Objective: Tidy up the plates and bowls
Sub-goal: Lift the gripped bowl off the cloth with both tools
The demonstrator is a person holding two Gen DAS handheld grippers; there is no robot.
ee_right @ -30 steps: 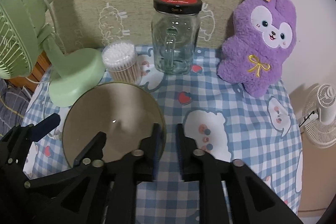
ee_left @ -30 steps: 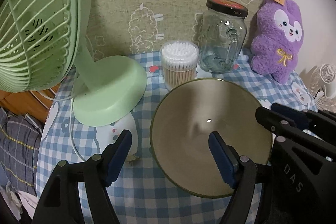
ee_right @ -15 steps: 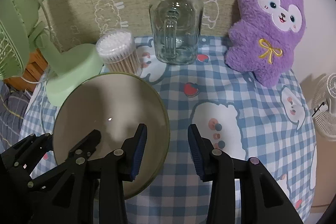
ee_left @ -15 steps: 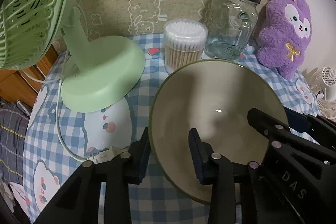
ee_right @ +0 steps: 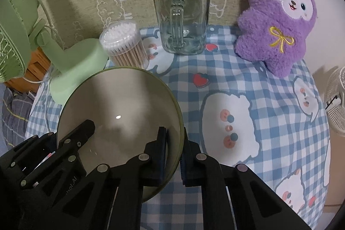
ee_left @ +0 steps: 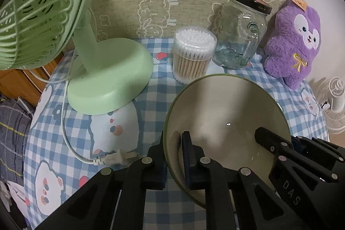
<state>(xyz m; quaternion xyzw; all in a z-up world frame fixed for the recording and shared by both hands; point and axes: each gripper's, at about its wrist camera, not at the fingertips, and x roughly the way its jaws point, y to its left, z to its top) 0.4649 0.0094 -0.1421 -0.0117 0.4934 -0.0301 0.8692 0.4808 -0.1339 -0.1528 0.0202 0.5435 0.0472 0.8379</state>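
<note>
Now both grippers are clamped on one bowl, one on each side of its rim.
One bowl (ee_left: 226,113), one jar (ee_left: 239,31), one tub of cotton swabs (ee_left: 193,54), one plush toy (ee_left: 295,40), one green fan (ee_left: 103,77), all on the checked tablecloth (ee_right: 269,122). Left gripper (ee_left: 173,156) pinches the bowl's left rim, right gripper (ee_right: 173,156) its right rim, both angled steeply downward, jaws narrow.

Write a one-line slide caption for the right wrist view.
Right gripper clamps the near rim of a green-edged bowl, left gripper on its opposite rim, above the checked tablecloth.
</note>
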